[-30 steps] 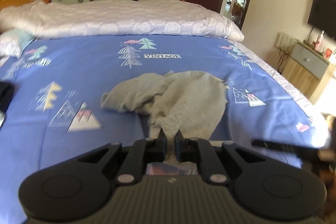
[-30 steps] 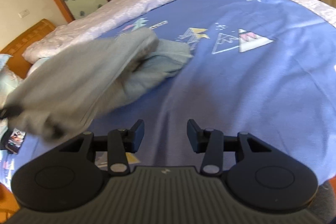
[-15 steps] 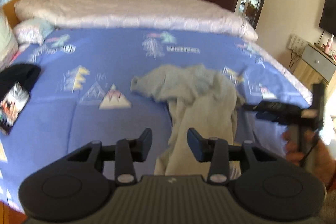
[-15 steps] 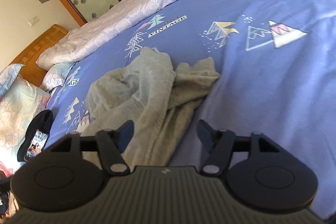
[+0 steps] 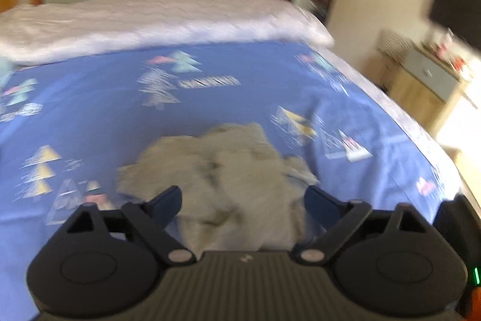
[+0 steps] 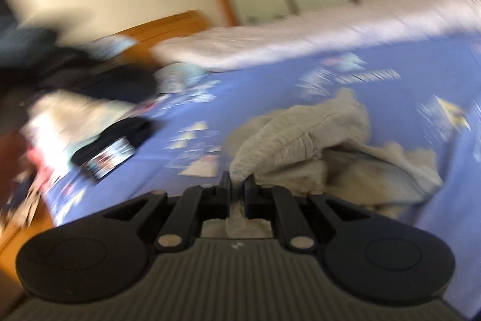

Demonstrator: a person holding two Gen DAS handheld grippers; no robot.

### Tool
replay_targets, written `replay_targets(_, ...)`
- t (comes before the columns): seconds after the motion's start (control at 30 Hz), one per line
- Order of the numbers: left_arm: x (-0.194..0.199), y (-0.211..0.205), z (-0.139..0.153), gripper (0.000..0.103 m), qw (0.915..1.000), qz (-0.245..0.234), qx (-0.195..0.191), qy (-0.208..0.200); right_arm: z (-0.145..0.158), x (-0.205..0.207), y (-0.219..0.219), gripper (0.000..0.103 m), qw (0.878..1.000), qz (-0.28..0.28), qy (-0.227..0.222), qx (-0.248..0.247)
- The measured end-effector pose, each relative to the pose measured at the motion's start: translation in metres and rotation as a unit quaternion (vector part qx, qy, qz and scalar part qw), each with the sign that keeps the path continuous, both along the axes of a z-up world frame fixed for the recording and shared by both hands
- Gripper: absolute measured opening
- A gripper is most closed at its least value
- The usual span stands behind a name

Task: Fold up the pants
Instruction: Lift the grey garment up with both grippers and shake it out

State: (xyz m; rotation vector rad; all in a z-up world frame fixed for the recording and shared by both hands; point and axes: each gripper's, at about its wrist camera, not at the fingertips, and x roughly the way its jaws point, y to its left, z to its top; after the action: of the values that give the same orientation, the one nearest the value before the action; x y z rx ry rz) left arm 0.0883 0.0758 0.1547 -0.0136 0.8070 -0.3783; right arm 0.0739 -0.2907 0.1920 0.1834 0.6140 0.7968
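Crumpled grey pants (image 5: 228, 176) lie heaped mid-bed on a blue patterned sheet (image 5: 90, 116). The left gripper (image 5: 242, 200) hangs above them, its jaws opening wide around nothing. The right gripper (image 6: 237, 188) is closing, pinching a fold of the pants' fabric.

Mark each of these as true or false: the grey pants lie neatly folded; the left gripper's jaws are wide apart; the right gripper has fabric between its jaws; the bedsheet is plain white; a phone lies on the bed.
1. The grey pants lie neatly folded: false, they are a crumpled heap.
2. The left gripper has its jaws wide apart: true, still opening, gripping nothing.
3. The right gripper has fabric between its jaws: true, closing on the pants.
4. The bedsheet is plain white: false, blue with printed triangles.
5. A phone lies on the bed: true.
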Motion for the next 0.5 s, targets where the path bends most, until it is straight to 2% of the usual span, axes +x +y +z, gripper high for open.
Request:
replay_targets(0.07,0.017,-0.019,-0.013,0.094,0.9988,-0.022,0.029,0.032,0.005,-0.015,0.007,0.011,0.999,0.025,-0.020,-0.013)
replay_targets(0.13,0.029,-0.034,-0.030,0.083,0.9956,-0.032,0.066,0.059,0.008,-0.025,0.012,0.011,0.998,0.039,-0.037,-0.020)
replay_targets(0.17,0.035,-0.040,-0.040,0.062,0.9929,-0.032,0.086,0.076,0.008,-0.029,0.012,0.011,0.998,0.045,-0.043,-0.022)
replay_targets(0.2,0.040,-0.043,-0.048,0.027,0.9903,-0.032,0.098,0.093,0.010,-0.033,0.013,0.011,0.997,0.052,-0.046,-0.021)
replay_targets(0.23,0.044,-0.043,-0.054,0.013,0.9877,-0.030,0.107,0.110,0.011,-0.035,0.013,0.011,0.997,0.057,-0.046,-0.020)
replay_targets(0.3,0.043,-0.035,-0.052,0.012,0.9893,-0.010,0.103,0.103,0.013,-0.040,0.014,0.011,0.997,0.056,-0.049,-0.021)
replay_targets(0.37,0.035,-0.011,-0.027,0.012,0.9946,0.031,0.074,0.065,0.013,-0.042,0.011,0.012,0.997,0.046,-0.049,-0.024)
replay_targets(0.4,0.027,0.005,-0.012,0.012,0.9966,0.053,0.049,0.041,0.013,-0.041,0.007,0.015,0.998,0.041,-0.045,-0.020)
replay_targets(0.47,0.005,0.046,0.023,0.012,0.9953,0.096,-0.012,-0.012,0.014,-0.042,-0.003,0.026,0.999,0.027,-0.032,-0.012)
replay_targets(0.5,-0.009,0.069,0.040,0.012,0.9912,0.122,-0.036,-0.038,0.011,-0.042,-0.005,0.040,0.999,0.024,-0.027,-0.013)
